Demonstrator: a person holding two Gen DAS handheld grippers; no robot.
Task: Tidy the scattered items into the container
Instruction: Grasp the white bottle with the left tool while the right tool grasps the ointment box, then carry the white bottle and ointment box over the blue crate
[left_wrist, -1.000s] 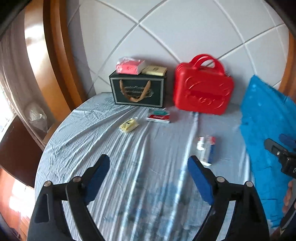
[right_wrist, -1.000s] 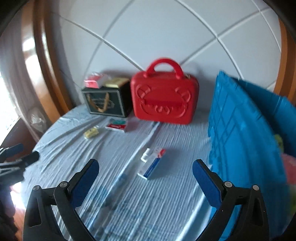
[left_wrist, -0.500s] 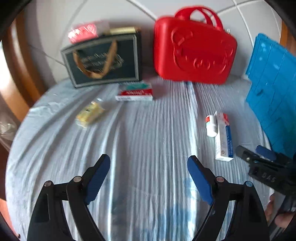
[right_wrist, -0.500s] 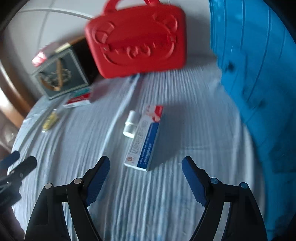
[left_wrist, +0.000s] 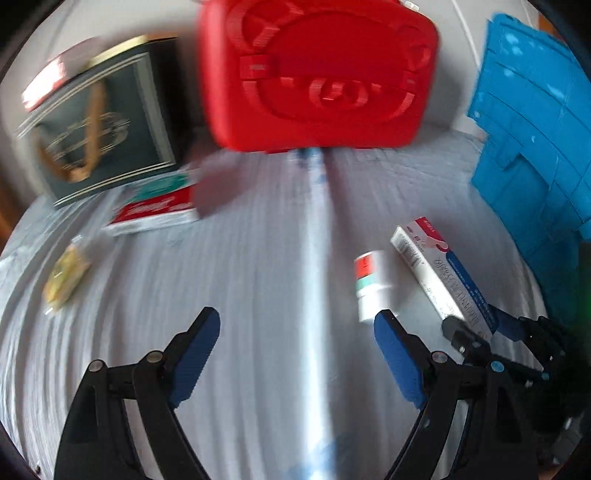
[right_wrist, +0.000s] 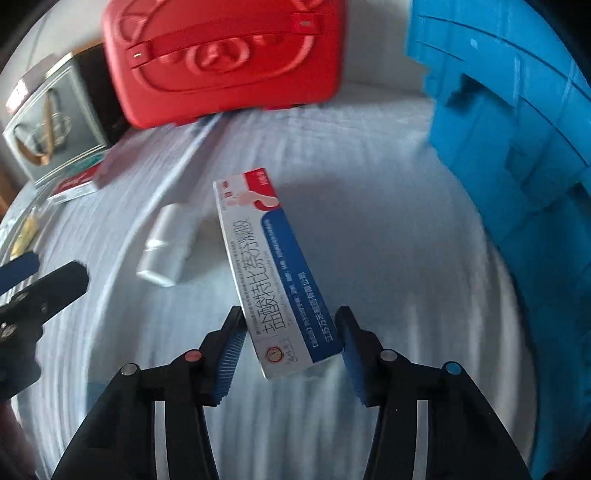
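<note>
A long white, blue and red medicine box (right_wrist: 273, 269) lies on the pale blue cloth. Its near end sits between the fingers of my right gripper (right_wrist: 290, 317), whose jaws are closing, with a thin gap still at the left pad. The same box (left_wrist: 439, 273) shows in the left wrist view with the right gripper (left_wrist: 476, 326) at its end. A small white bottle (left_wrist: 371, 284) lies just left of the box. My left gripper (left_wrist: 295, 317) hangs open over bare cloth, its right fingertip close to the bottle. The blue container (right_wrist: 498, 110) stands at the right.
A red carry case (left_wrist: 317, 74) and a dark green gift box (left_wrist: 99, 122) stand at the back. A red and green carton (left_wrist: 159, 208) lies in front of the gift box, and a yellow packet (left_wrist: 66, 277) lies at the left. The cloth (left_wrist: 258, 258) is wrinkled.
Both grippers have come down and forward towards the cloth. The right jaws have narrowed from wide open and now flank the medicine box's near end. The left jaws kept their width.
</note>
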